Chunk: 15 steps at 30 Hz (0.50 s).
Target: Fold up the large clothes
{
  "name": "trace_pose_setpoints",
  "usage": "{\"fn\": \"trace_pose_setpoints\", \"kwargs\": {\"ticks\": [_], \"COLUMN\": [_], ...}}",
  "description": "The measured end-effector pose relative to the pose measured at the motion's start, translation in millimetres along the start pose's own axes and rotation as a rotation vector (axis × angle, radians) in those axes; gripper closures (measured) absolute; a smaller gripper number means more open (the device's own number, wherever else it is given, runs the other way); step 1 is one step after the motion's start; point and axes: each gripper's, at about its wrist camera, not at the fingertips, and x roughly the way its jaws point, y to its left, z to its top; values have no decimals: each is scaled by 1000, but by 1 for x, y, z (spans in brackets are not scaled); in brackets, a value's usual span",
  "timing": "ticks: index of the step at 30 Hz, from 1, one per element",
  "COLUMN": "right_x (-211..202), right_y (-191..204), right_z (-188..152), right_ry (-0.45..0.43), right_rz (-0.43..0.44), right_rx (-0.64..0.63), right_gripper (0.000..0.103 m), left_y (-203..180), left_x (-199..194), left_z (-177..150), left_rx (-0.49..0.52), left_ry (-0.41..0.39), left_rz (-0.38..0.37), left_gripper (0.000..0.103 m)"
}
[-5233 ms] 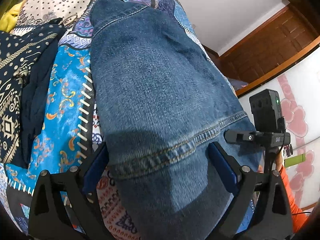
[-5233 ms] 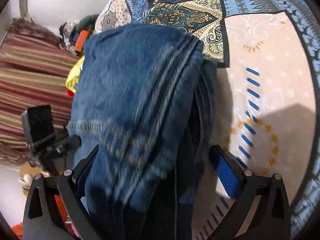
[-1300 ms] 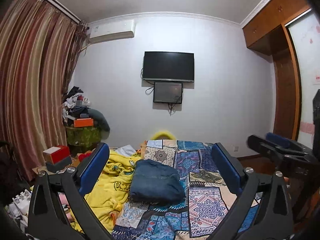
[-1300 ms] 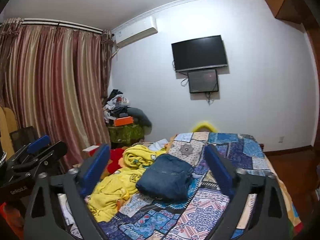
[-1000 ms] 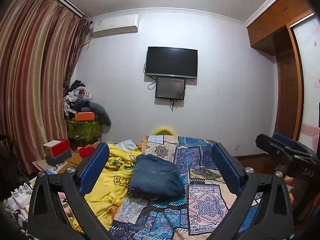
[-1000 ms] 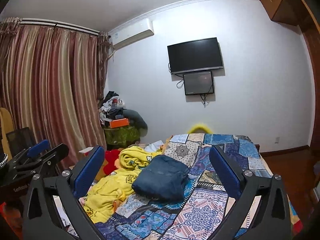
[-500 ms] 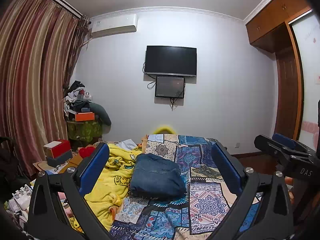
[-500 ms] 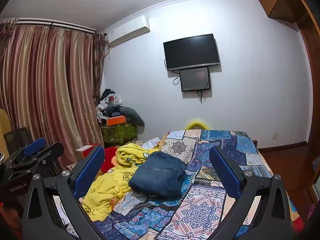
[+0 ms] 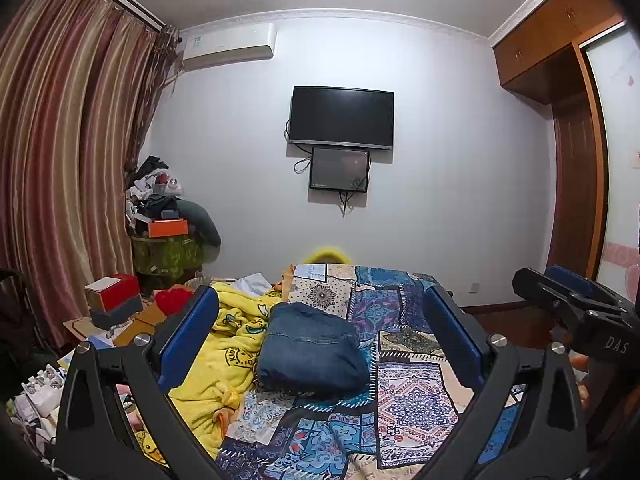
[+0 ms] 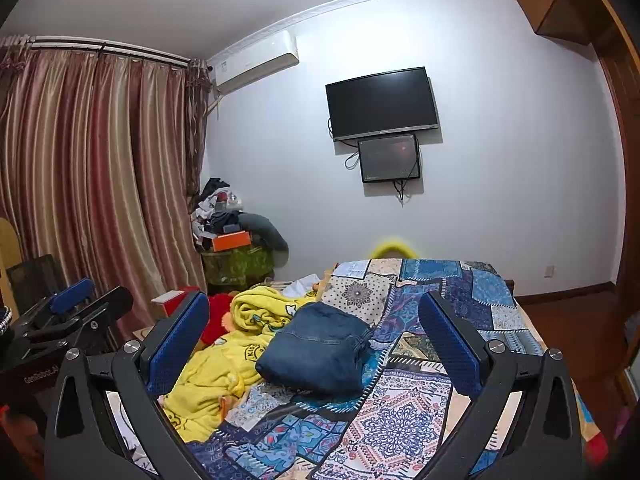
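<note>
Left wrist view had us looking down the bed at the folded jeans (image 9: pixel 312 350), a tidy blue denim bundle sitting on the patchwork bedspread (image 9: pixel 408 392), right up against the rumpled yellow blanket (image 9: pixel 224 356) on its left. Our left gripper (image 9: pixel 320 344) was held up in the air well back from the bed, jaws spread wide with nothing between them, blue pads (image 9: pixel 188 336) framing the bundle. Off to the right edge we could see the right gripper (image 9: pixel 576 308) poking in from the side.

From the right wrist cam, same deal: right gripper (image 10: pixel 316 344) gaping open and empty, well apart from the jeans (image 10: pixel 316 354), which showed a stitched hem across the top fold. The left gripper (image 10: pixel 68 316) sat at the far left, too side-on there to judge its gap.

Behind the bed we had a white wall with a dark TV (image 10: pixel 382 102), a smaller screen (image 10: pixel 389 157) just below it, an air conditioner (image 10: pixel 256 66) up high, striped curtains (image 10: pixel 96 184), and a cluttered pile (image 10: pixel 232 236) in the corner.
</note>
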Motion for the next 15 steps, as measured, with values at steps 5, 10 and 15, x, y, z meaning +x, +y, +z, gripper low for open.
{"fn": "trace_pose_setpoints", "kwargs": {"ticks": [5, 10, 15], "right_x": [-1, -2, -3], "right_y": [-1, -1, -2], "right_z": [1, 1, -1], "right_ry": [-3, -6, -9], "right_rz": [-1, -3, -9], "right_rx": [5, 6, 9], "right_gripper": [0, 0, 0], "left_y": [-1, -2, -2], "left_x": [0, 1, 1], "left_z": [0, -1, -1], "left_rx": [1, -1, -4], "left_ry": [2, 2, 6], "left_rz": [-1, -4, -12], "left_gripper": [1, 1, 1]}}
